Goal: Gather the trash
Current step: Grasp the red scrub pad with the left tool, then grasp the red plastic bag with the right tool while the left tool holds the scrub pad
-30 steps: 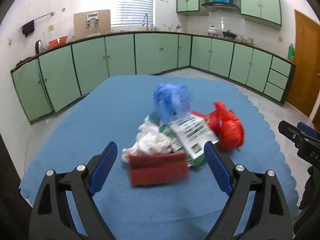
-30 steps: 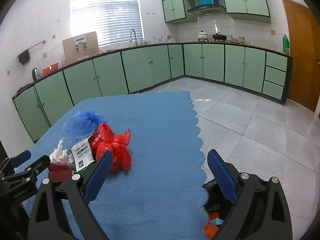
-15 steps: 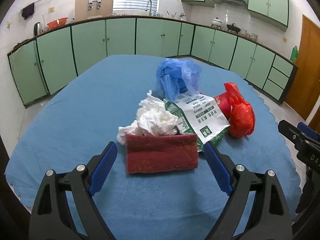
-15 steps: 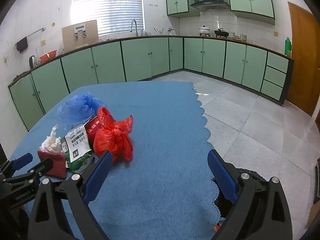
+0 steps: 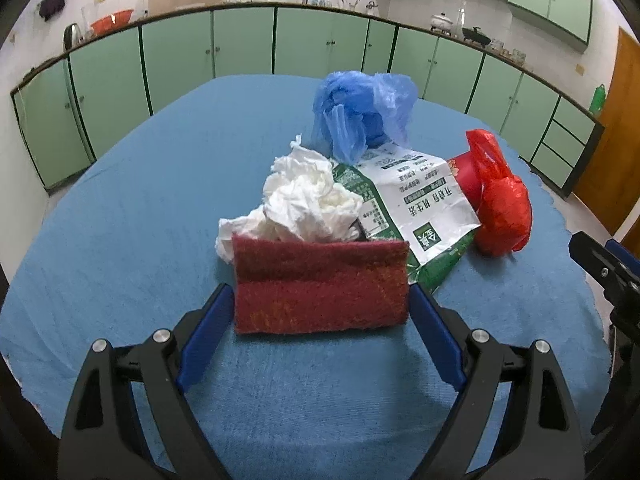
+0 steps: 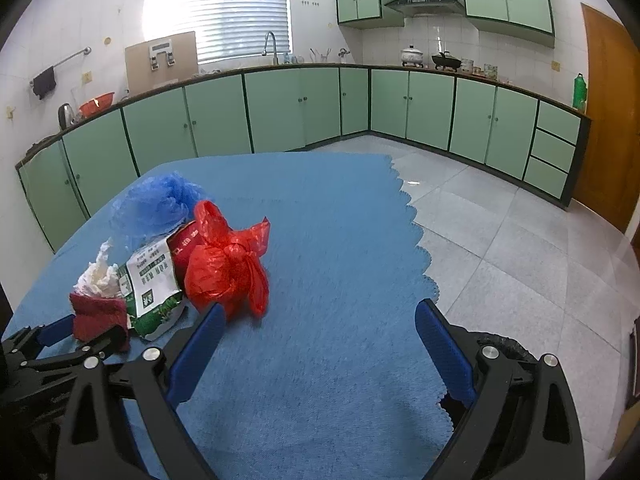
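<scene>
A heap of trash lies on the blue tablecloth [image 5: 120, 240]: a dark red scouring pad [image 5: 320, 286], crumpled white tissue [image 5: 304, 204], a green and white packet [image 5: 412, 216], a knotted blue plastic bag [image 5: 360, 114], and a knotted red plastic bag [image 5: 502, 208]. My left gripper [image 5: 320, 316] is open, its fingertips at either side of the red pad. My right gripper [image 6: 320, 332] is open and empty over the cloth, right of the red bag [image 6: 228, 268]. The pad [image 6: 98, 316], tissue [image 6: 98, 276], packet [image 6: 154, 280] and blue bag [image 6: 156, 204] also show there.
A black-lined trash bin [image 6: 508, 348] sits on the floor below the cloth's scalloped right edge [image 6: 420, 240]. Green cabinets [image 6: 280, 108] line the walls. A wooden door [image 6: 608, 120] stands at the right.
My left gripper has moved forward and down until its open fingers flank the red pad. My right gripper has shifted left and forward, over the cloth toward the red bag.
</scene>
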Demonstrator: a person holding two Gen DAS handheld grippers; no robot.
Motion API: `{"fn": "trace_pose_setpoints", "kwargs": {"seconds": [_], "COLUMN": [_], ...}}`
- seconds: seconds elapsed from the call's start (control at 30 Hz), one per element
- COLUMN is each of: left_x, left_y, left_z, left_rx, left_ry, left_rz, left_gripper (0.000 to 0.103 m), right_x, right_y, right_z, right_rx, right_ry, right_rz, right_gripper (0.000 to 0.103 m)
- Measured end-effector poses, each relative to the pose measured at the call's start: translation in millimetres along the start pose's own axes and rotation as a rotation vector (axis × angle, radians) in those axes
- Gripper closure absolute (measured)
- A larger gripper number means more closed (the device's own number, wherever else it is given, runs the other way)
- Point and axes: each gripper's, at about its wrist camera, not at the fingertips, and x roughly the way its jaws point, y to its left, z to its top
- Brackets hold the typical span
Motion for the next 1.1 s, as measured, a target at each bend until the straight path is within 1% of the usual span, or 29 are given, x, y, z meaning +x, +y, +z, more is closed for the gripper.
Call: {"fn": "trace_pose_setpoints", "kwargs": {"seconds": [0.23, 0.37, 0.63, 0.83, 1.1], "left_x": [-0.6, -9.0, -40.3, -59.4, -46.5], "left_y": [3.9, 4.4, 2.8, -6.7, -15.7], "left_z": [1.5, -0.2, 3.8, 20.0, 31.3], "left_rx": [-0.004, -0.006, -0.016, 0.001, 0.015], "left_ry": [-0.007, -0.022, -0.078, -0.141, -0.162], "left_rz": [-0.017, -0.017, -0.014, -0.015, -0.007], "left_gripper": [0.021, 0.021, 0.021, 0.021, 0.021], "right_x": [0.4, -1.5, -6.1, -5.1, 4.2], "right_y": [0.0, 0.9, 3.7, 10.3, 23.3], "right_z": [-0.1, 0.4, 2.7, 7.0, 16.2], "right_rx": [0.0, 0.0, -0.003, -0.01, -0.011], "right_ry": [0.001, -0.007, -0.024, -0.035, -0.045], "right_rz": [0.003, 0.006, 0.018, 0.03, 0.05], "right_gripper": [0.009, 0.009, 0.009, 0.009, 0.009]}}
